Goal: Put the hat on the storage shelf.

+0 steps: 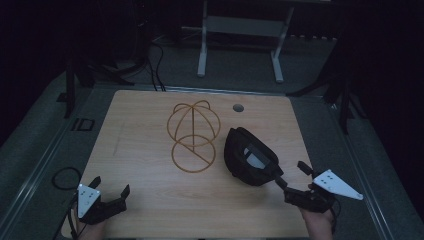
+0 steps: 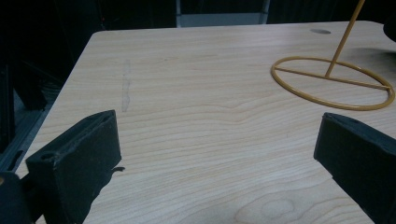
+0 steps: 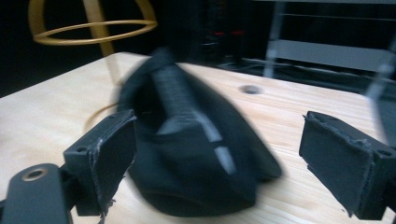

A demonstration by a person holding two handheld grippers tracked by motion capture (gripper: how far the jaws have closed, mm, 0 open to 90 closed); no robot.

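Observation:
A black cap (image 1: pixel 247 157) lies on the wooden table (image 1: pixel 140 150), right of centre, its inside turned up with a pale label showing. A gold wire hat stand (image 1: pixel 193 135), a ring base with a rod and a wire globe on top, stands mid-table just left of the cap. My right gripper (image 1: pixel 290 172) is open at the cap's near right edge. In the right gripper view the cap (image 3: pixel 196 154) sits blurred between the spread jaws of that gripper (image 3: pixel 219 140), the stand (image 3: pixel 93 25) behind it. My left gripper (image 1: pixel 110 184) is open at the near left corner, over bare wood (image 2: pixel 215 140), with the stand's base (image 2: pixel 334 84) ahead to the right.
A round cable hole (image 1: pixel 238 107) sits near the table's far edge. Beyond the table stands a white-legged frame (image 1: pixel 240 30), with cables (image 1: pixel 155 70) on the dark floor. A cable loop (image 1: pixel 62 177) lies off the table's left edge. Dark stands flank both sides.

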